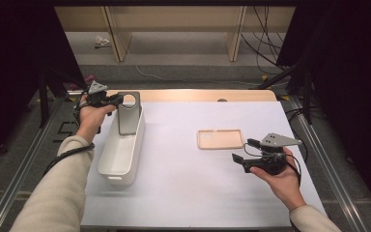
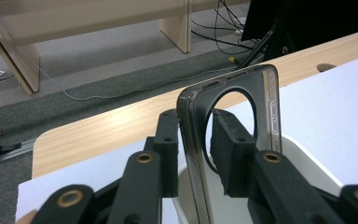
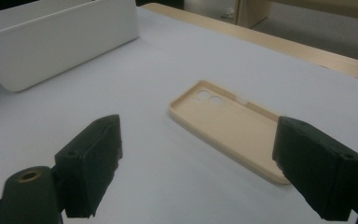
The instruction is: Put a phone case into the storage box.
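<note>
A grey phone case (image 1: 128,118) with a round camera hole stands upright at the far end of a white bin (image 1: 107,162). My left gripper (image 1: 118,99) reaches its top edge from the left. In the left gripper view the case (image 2: 192,126) stands between the jaws of the gripper (image 2: 193,154), with the pads close on both sides and just parted from it. A beige phone case (image 1: 220,139) lies flat, inside up, on the white table cover. My right gripper (image 1: 244,150) hovers open just in front of it; in the right gripper view the beige case (image 3: 233,123) lies beyond the gripper's (image 3: 196,163) wide jaws.
The bin (image 3: 60,42) lies lengthwise at the left of the table, and its rim (image 2: 307,154) curves below the grey case. A bare wooden strip (image 1: 198,95) runs along the far edge. Black stands and cables flank the table.
</note>
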